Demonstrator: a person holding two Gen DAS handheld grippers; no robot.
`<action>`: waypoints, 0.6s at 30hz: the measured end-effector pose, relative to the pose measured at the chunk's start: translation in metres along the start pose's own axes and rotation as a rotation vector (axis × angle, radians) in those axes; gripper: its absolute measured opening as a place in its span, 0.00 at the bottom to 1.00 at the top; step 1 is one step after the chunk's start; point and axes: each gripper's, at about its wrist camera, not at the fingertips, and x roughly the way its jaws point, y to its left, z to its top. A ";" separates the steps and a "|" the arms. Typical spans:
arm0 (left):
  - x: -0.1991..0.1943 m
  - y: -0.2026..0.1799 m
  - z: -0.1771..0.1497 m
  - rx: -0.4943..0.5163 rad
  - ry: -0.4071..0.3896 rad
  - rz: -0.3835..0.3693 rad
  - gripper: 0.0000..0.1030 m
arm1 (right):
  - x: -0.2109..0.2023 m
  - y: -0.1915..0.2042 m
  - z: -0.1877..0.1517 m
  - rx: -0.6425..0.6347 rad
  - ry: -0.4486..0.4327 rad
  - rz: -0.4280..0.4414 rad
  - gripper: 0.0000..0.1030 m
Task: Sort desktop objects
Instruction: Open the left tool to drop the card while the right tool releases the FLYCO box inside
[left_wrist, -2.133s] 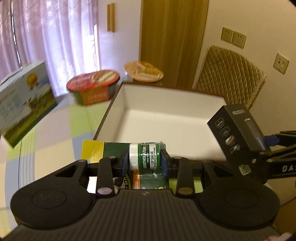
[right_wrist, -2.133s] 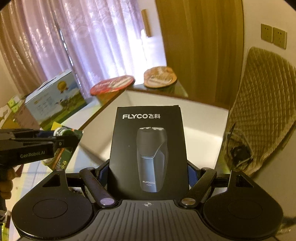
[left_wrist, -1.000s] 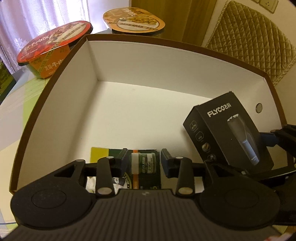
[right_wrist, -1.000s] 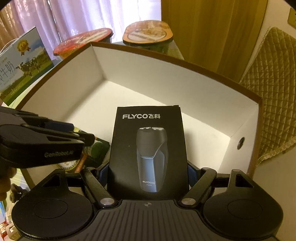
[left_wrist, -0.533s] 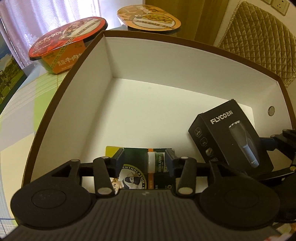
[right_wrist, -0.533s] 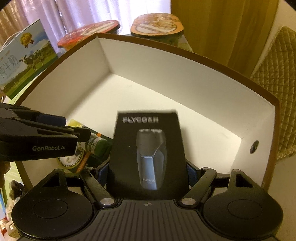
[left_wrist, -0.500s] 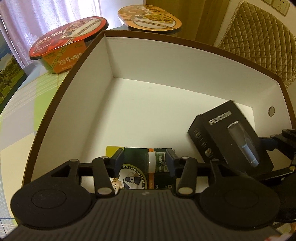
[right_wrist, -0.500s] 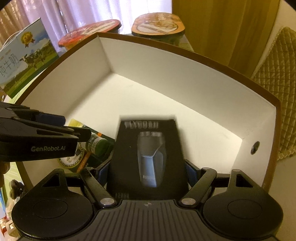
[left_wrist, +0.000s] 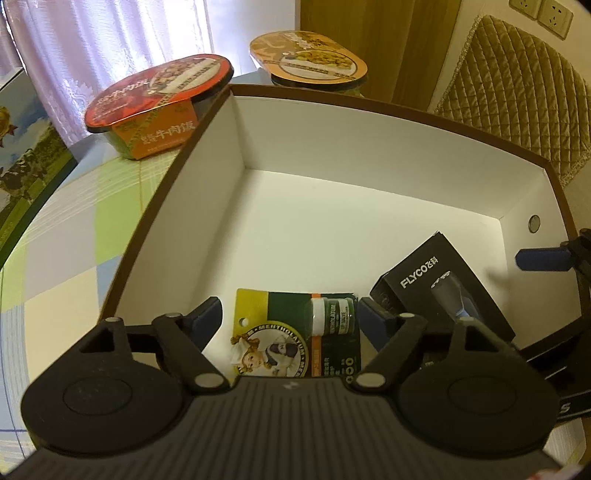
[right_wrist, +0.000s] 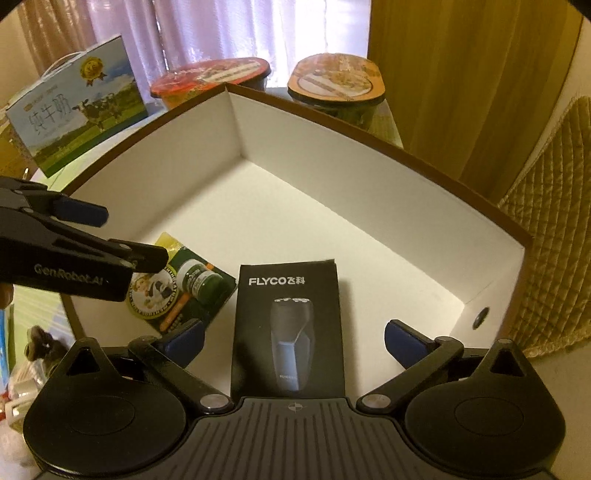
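A green lip salve pack (left_wrist: 306, 328) lies flat on the floor of a white box with a brown rim (left_wrist: 207, 122). My left gripper (left_wrist: 291, 317) hangs open above it, touching nothing. The pack also shows in the right wrist view (right_wrist: 184, 284). A black FLYCO shaver box (right_wrist: 288, 332) lies flat in the white box (right_wrist: 369, 136) beside the pack. My right gripper (right_wrist: 295, 339) is open above it, fingers wide on either side. The shaver box also shows at the right of the left wrist view (left_wrist: 439, 284).
A red-lidded instant meal bowl (left_wrist: 159, 99) and an orange-lidded one (left_wrist: 306, 59) stand beyond the box's far edge. A milk carton case (right_wrist: 77, 118) stands at the left. A quilted chair back (left_wrist: 517, 96) is at the right.
Both grippers lowered into the box, opened and let go. The lip salve pack and the shaver box now lie on the box floor, and both grippers have drawn back a little.
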 end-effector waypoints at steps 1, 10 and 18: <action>-0.003 0.000 -0.001 -0.001 -0.005 0.005 0.77 | -0.003 0.000 -0.001 -0.003 -0.007 0.001 0.98; -0.036 -0.003 -0.017 -0.022 -0.058 0.032 0.83 | -0.035 -0.001 -0.016 -0.021 -0.057 0.029 0.98; -0.070 -0.010 -0.039 -0.049 -0.087 0.047 0.85 | -0.062 -0.001 -0.028 -0.002 -0.104 0.052 0.98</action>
